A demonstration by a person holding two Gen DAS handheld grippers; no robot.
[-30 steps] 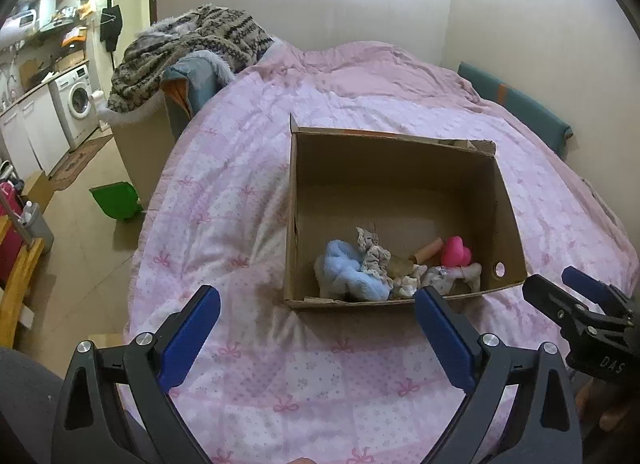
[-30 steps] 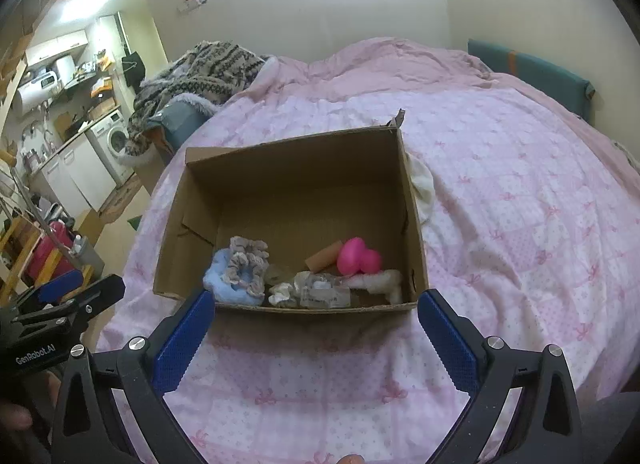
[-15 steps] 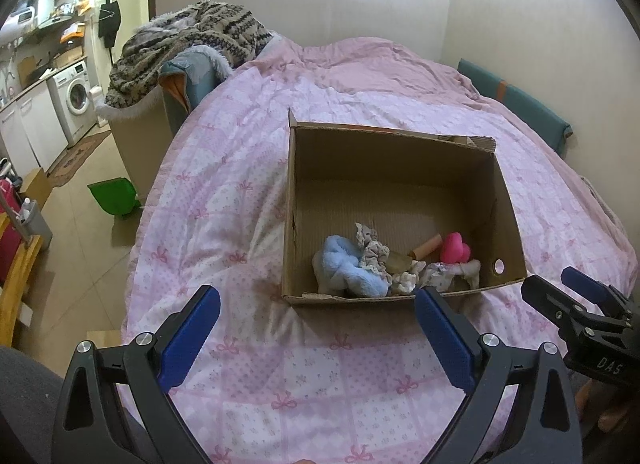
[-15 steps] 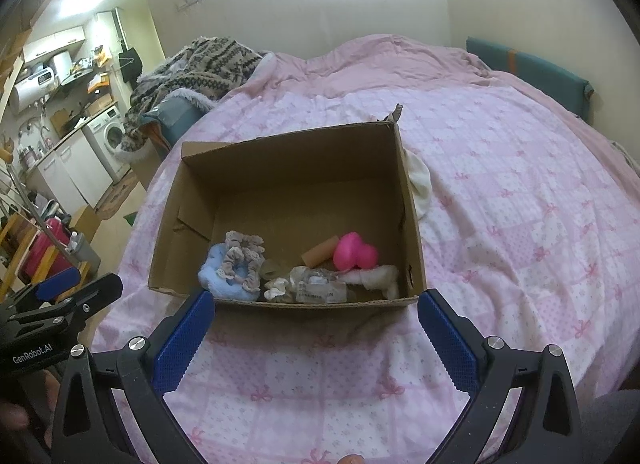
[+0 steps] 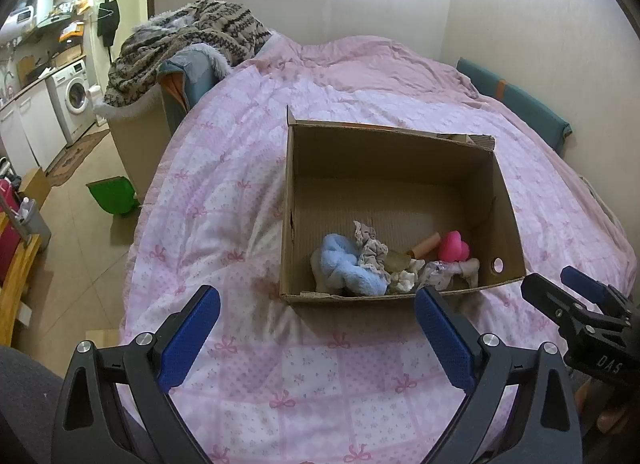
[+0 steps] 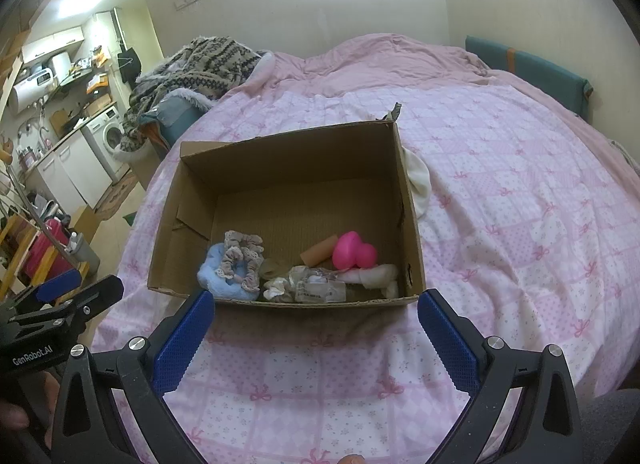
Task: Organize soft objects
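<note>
Box: open cardboard box (image 6: 408, 224) on the pink bed (image 6: 520, 200).
Soft things: heaped along its near wall — fluffy blue scrunchie (image 6: 218, 278), frilly beige scrunchie (image 6: 240, 256), pink heart (image 6: 354, 250).
Left gripper (image 5: 318, 322): jaws spread, empty.
Right gripper (image 6: 316, 318): jaws spread, empty.

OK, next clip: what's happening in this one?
A person holds a gripper in each hand over a bed with a pink quilt. Both the left gripper and the right gripper are open and empty, short of a cardboard box sitting on the quilt. Small soft items lie along the box's near wall: a blue fluffy piece, a grey scrunchie, a pink heart-shaped thing and a white cloth piece. Nothing is being grasped.
</note>
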